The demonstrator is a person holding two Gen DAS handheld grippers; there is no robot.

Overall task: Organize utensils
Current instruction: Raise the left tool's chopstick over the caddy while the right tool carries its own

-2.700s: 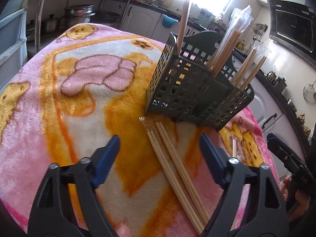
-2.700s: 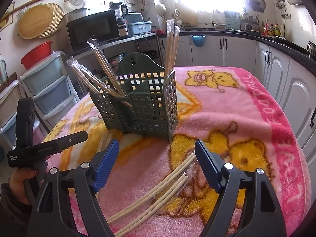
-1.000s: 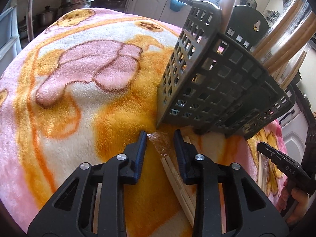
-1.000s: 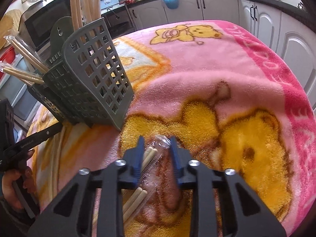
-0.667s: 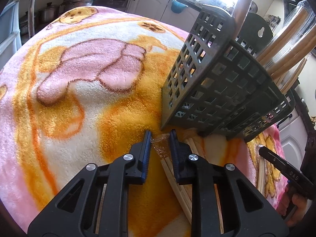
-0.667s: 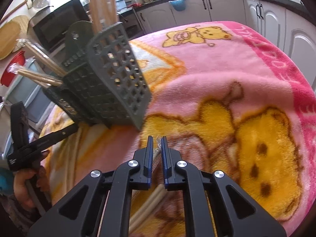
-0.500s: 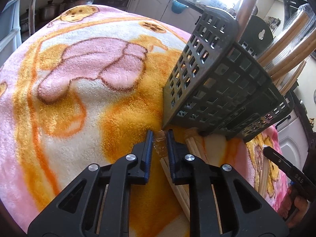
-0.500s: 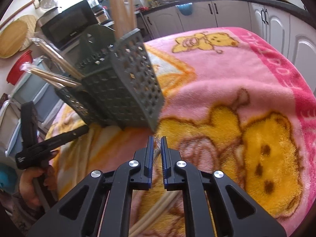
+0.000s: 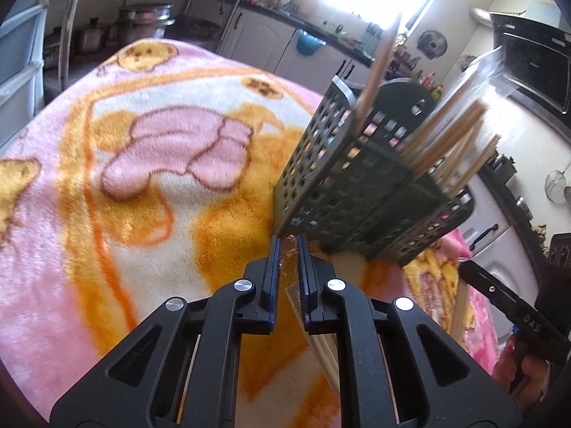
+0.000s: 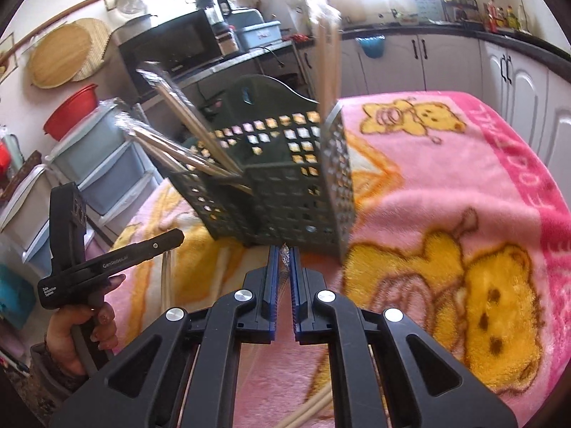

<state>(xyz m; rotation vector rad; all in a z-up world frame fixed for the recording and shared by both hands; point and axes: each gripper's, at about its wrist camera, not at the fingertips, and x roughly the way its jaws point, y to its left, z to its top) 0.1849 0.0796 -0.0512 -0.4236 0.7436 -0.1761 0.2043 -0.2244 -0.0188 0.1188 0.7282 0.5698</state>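
Note:
A dark grey perforated utensil basket [image 9: 357,185] [image 10: 285,185] stands on the pink and orange blanket [image 9: 107,214], with several wrapped chopstick pairs leaning in its compartments. My left gripper [image 9: 287,240] is just in front of the basket. Its jaws are closing, and the pads pinch the clear wrapper end of a wooden chopstick packet [image 9: 321,346] that hangs back under the gripper. My right gripper [image 10: 282,249] is shut on the wrapper tip of a pale chopstick packet [image 10: 307,410] near the basket's other face.
Each view shows the other hand-held gripper: the right one [image 9: 517,317], the left one [image 10: 107,264] in a person's hand. More chopsticks [image 10: 166,281] lie on the blanket. Plastic drawers [image 10: 89,164] and white cabinets [image 10: 517,82] ring the table.
Both grippers went from wide open over the lying packets to closed on their wrapper ends. Both then rose and drew back a little, lifting the packet tips off the blanket.

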